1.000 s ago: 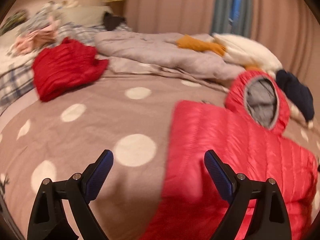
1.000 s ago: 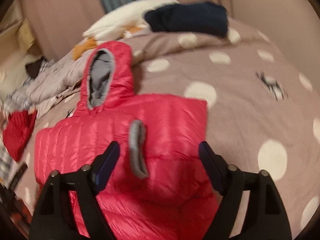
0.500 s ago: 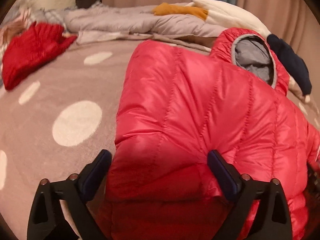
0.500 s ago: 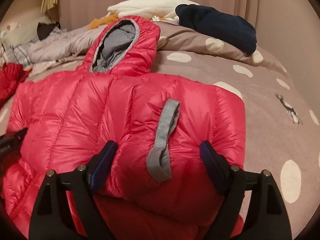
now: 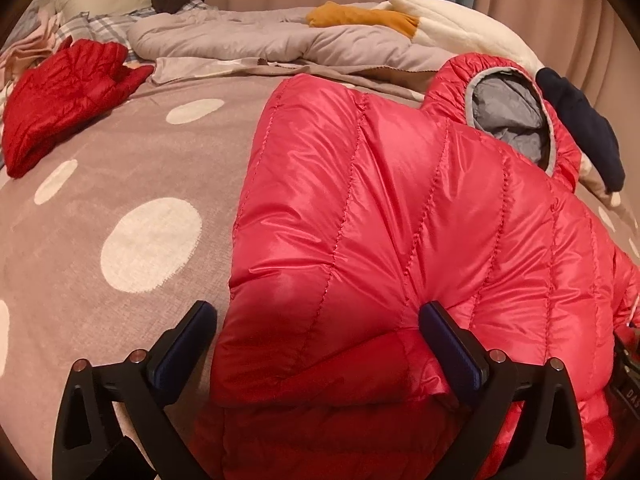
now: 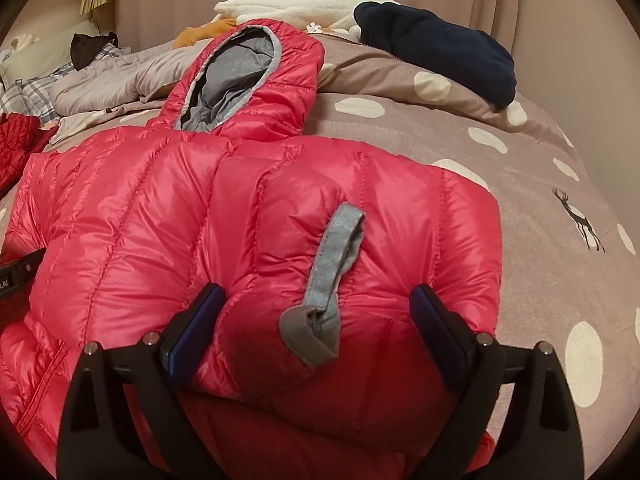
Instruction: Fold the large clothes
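Observation:
A red hooded puffer jacket (image 5: 380,208) lies on the bed, hood with grey lining (image 5: 508,120) at the far end, both sides folded inward. My left gripper (image 5: 316,344) is open, its jaws on either side of the jacket's folded left edge. The jacket also shows in the right wrist view (image 6: 168,220). My right gripper (image 6: 316,324) is open around the folded right part, where the sleeve's grey cuff (image 6: 328,272) lies on top. The right finger (image 6: 440,320) presses into the padding.
The bed has a brown cover with white dots (image 5: 148,236). A second red jacket (image 5: 64,96) lies far left. A grey duvet (image 5: 260,36), cream fleece (image 5: 460,28), orange garment (image 5: 360,16) and navy garment (image 6: 436,48) lie along the far side. Curtains hang behind.
Both grippers moved forward and down onto the jacket. A second ago it lay ahead of them; now its folded edges sit between the open jaws. The jaws stayed open.

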A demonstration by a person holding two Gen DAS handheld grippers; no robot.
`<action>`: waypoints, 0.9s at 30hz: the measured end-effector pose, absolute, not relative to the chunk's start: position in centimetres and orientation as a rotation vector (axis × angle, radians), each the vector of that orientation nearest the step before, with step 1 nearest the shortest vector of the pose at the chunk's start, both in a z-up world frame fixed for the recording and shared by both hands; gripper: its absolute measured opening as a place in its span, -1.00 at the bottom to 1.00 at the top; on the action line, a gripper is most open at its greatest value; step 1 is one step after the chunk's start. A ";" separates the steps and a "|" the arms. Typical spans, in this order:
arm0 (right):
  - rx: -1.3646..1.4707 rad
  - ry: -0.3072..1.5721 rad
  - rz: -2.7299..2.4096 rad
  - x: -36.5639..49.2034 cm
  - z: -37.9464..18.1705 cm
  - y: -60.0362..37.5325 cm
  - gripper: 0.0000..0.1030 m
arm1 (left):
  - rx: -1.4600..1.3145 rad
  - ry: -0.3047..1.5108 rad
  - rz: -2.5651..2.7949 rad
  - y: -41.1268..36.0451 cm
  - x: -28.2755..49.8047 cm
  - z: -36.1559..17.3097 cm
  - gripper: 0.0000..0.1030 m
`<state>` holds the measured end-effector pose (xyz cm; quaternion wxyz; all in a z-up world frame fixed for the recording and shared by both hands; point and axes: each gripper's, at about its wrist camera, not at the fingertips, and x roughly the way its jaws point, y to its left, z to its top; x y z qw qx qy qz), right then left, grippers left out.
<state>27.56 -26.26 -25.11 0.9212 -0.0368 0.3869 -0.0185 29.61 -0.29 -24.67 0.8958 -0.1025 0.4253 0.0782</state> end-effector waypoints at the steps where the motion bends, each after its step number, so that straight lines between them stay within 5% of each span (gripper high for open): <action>1: -0.075 0.795 -0.038 27.5 -25.1 -26.3 0.85 | -0.212 0.882 0.163 -0.3 29.6 -24.7 0.97; 27: -0.079 0.797 -0.056 27.5 -25.0 -26.4 0.97 | -0.215 0.848 0.211 -0.1 27.8 -24.2 0.97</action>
